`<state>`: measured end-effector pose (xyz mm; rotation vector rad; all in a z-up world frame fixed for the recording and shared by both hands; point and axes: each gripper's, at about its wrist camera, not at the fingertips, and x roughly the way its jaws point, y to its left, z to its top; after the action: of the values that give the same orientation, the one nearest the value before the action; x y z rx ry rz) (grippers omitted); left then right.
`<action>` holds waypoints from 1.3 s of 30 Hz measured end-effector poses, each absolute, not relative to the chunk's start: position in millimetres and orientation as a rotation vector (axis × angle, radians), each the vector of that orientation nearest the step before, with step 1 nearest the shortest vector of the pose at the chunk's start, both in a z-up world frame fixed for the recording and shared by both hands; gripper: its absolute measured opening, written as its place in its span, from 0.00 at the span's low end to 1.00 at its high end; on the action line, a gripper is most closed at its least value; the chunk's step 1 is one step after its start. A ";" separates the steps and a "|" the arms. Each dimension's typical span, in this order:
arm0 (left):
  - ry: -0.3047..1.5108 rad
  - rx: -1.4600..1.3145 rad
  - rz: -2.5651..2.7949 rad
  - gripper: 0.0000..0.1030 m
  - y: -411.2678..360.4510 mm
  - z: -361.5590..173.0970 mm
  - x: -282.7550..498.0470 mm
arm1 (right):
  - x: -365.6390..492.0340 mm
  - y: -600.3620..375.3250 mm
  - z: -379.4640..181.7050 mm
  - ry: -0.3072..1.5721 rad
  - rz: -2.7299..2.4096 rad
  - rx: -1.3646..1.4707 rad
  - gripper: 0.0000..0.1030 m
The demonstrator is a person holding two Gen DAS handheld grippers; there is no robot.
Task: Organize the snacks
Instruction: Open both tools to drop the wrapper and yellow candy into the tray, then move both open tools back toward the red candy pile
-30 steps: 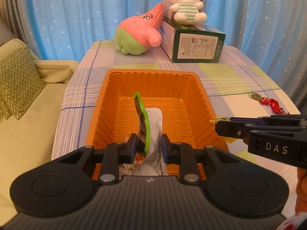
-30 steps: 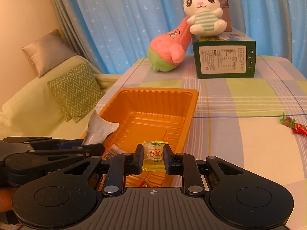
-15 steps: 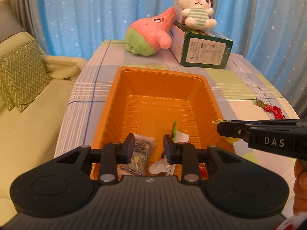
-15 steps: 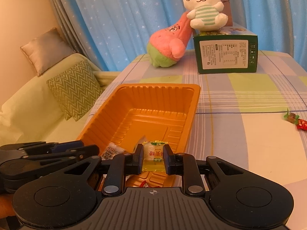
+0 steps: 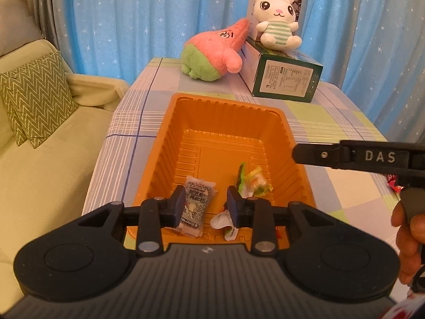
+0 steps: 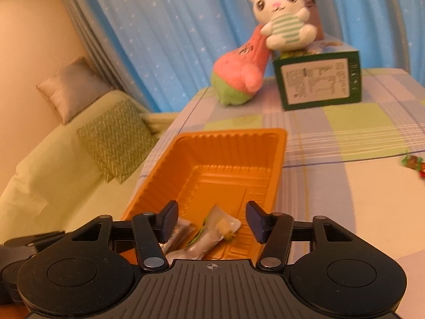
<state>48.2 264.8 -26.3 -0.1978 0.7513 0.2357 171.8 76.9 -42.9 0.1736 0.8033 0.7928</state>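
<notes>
Checked tablecloth (image 6: 345, 186); snacks (image 6: 212, 228) in orange tray (image 6: 228, 143), below opening jaws.

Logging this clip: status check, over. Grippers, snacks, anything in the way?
Left gripper open, empty, over orange tray. Right gripper opening, nothing pinched. Packets in tray; red candy still on tablecloth. Path clear.

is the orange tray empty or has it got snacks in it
Not empty. The tray holds a dark packet, a yellow-green candy and a white wrapper at its near end.
</notes>
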 end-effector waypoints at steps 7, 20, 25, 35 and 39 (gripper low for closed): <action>0.720 -0.201 0.228 0.35 237.7 -5.1 25.6 | 149.2 28.3 -30.5 0.809 0.713 0.204 0.55; 0.675 -0.229 0.185 0.61 165.6 24.1 -14.9 | 88.6 -69.2 -13.9 0.761 0.585 0.166 0.55; 0.662 -0.239 0.153 0.69 137.8 29.8 -21.7 | 76.0 -103.1 -12.2 0.763 0.532 0.163 0.55; 0.672 -0.249 0.099 0.75 92.7 30.0 -20.6 | 66.8 -157.7 -11.0 0.772 0.443 0.183 0.55; 0.678 -0.247 0.077 0.78 80.4 29.8 -18.8 | 66.3 -173.1 -12.3 0.778 0.415 0.186 0.55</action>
<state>-18.8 80.4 29.8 -0.2472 0.6780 0.0766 66.3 -173.1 -12.3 0.1862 0.7781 0.4146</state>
